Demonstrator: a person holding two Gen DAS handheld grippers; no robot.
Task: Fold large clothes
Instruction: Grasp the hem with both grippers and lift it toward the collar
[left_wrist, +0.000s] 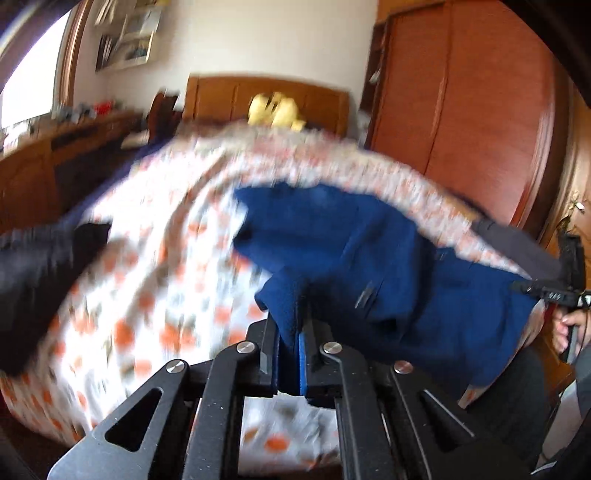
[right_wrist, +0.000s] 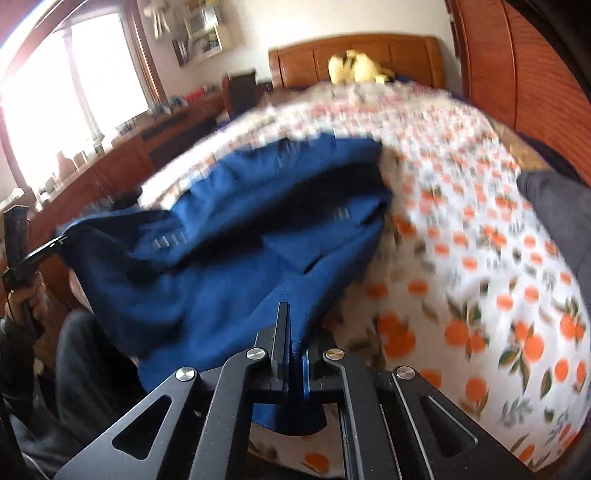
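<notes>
- The left tool (left_wrist: 293, 332) has its jaws pressed together on a fold of the blue garment (left_wrist: 369, 258); the cloth rises out from between the two fingers and spreads away to the right in the left wrist view.
- The right tool (right_wrist: 293, 347) is likewise clamped on an edge of the same blue garment (right_wrist: 229, 258), with cloth pinched between its fingers and the rest spreading up and to the left in the right wrist view.
- The garment lies on the bed cover (left_wrist: 147, 258), white with orange fruit, at the foot edge of the bed, and stretches between the two tools along that edge.
- Its far part rests bunched on the cover toward the middle of the bed, while the near part is lifted where the tools pinch it.
- In the left wrist view the right tool (left_wrist: 546, 291) shows side-on at the right edge of the picture, at the far end of the garment, with a hand (left_wrist: 569, 328) below it.
- In the right wrist view the left tool (right_wrist: 48, 247) shows at the left edge, at the other end of the garment, with a hand (right_wrist: 29, 299) on its grip.
- Both pictures are blurred.
- A yellow soft thing (right_wrist: 354, 66) lies at the head edge of the bed against the wooden headboard (right_wrist: 388, 51).
- A dark cloth (left_wrist: 40, 284) lies on the left side of the cover in the left wrist view.
- A wooden wardrobe (left_wrist: 461, 92) stands past the bed's right edge.
</notes>
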